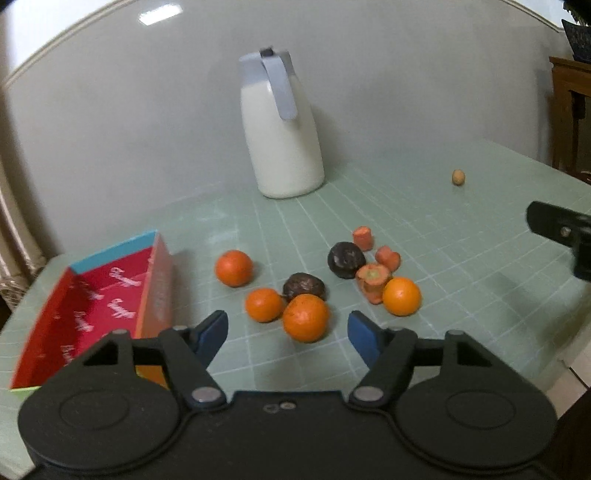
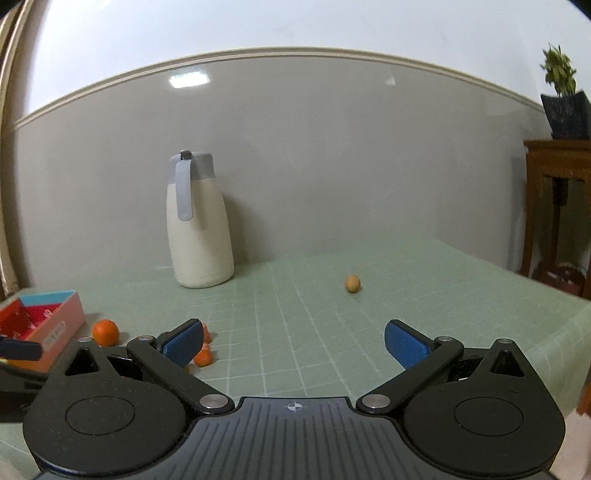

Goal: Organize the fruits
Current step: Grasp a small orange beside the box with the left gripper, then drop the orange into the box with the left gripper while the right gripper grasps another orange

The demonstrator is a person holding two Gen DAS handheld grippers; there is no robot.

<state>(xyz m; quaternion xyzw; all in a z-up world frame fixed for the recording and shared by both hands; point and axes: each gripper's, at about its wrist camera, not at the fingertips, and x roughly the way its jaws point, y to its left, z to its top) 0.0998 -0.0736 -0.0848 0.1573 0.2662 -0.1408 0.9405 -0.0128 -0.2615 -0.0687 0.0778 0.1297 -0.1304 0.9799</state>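
Left gripper (image 1: 288, 328) fingers apart, empty, orange (image 1: 306, 317) just ahead | right gripper (image 2: 293, 341) fingers wide, empty

Pale grey glossy wall panel (image 2: 332, 155) runs behind the counter, capped by a cream moulding rail (image 2: 295, 51); above it the wall is plain white (image 2: 295, 22). A rectangular ceiling-light reflection (image 2: 188, 79) glares on the panel's upper left. Counter (image 2: 314, 332) is covered in a light green mat with a white grid; its right edge drops off. At far right stands a dark brown wooden cabinet (image 2: 557, 206), well apart from the counter, with a dark pot holding a green plant (image 2: 563, 99) on top. A cream thermos jug with a grey lid and handle (image 2: 197, 221) stands near the wall. Left edge shows a beige vertical trim, blurred.
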